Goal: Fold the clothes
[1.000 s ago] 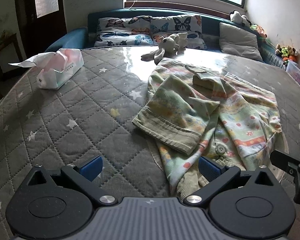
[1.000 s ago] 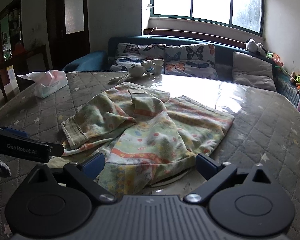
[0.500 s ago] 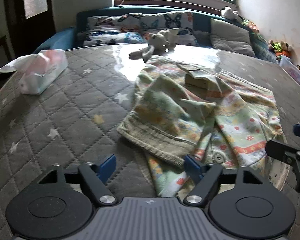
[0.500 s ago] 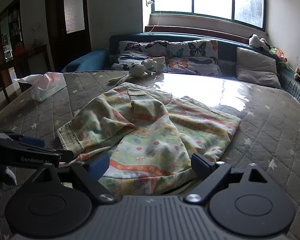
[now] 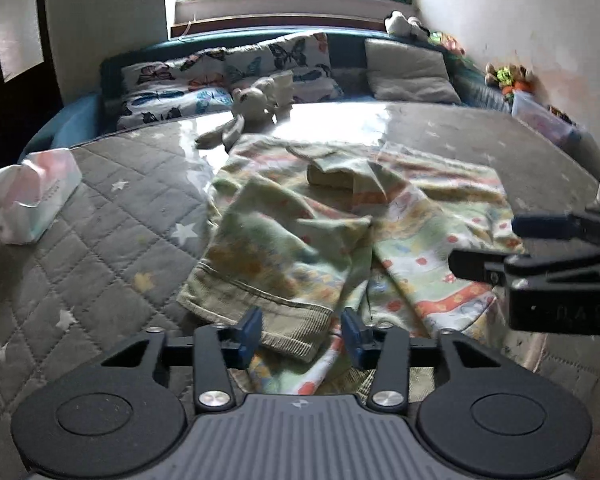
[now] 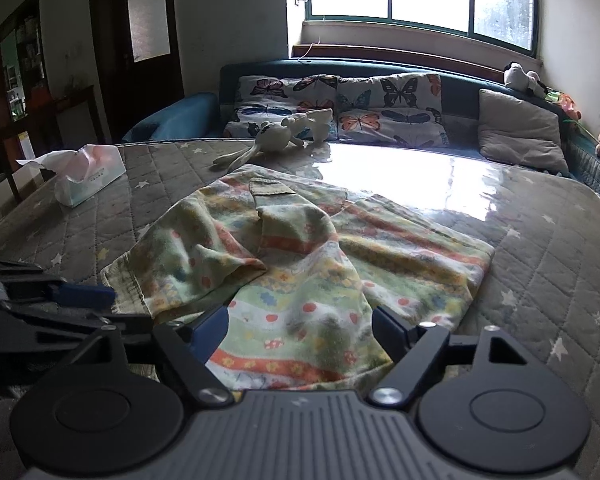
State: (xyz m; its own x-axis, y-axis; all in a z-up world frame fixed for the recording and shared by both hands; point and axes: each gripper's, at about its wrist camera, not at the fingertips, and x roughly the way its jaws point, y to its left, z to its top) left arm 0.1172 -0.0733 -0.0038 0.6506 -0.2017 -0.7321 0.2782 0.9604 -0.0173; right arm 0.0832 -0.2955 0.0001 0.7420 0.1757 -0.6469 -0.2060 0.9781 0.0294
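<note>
A pale green child's garment [image 5: 340,232] with orange stripes and small prints lies crumpled on a grey quilted mattress [image 5: 100,248]; it also shows in the right wrist view [image 6: 300,264]. My left gripper [image 5: 302,334] is open, its blue pads straddling the ribbed cuff [image 5: 276,320] at the garment's near edge. My right gripper [image 6: 300,328] is open over the garment's near hem. Each gripper shows from the side in the other's view: the right one [image 5: 548,248], the left one [image 6: 60,304].
A tissue box [image 5: 36,196] sits on the mattress at the left. A stuffed rabbit [image 5: 252,108] lies behind the garment. Butterfly pillows [image 6: 340,108] and a grey cushion [image 6: 520,136] line the back, with toys by the right wall [image 5: 508,80].
Both grippers have moved forward and down onto the garment's near edge. The left jaws have narrowed around the cuff; the right jaws have narrowed a little.
</note>
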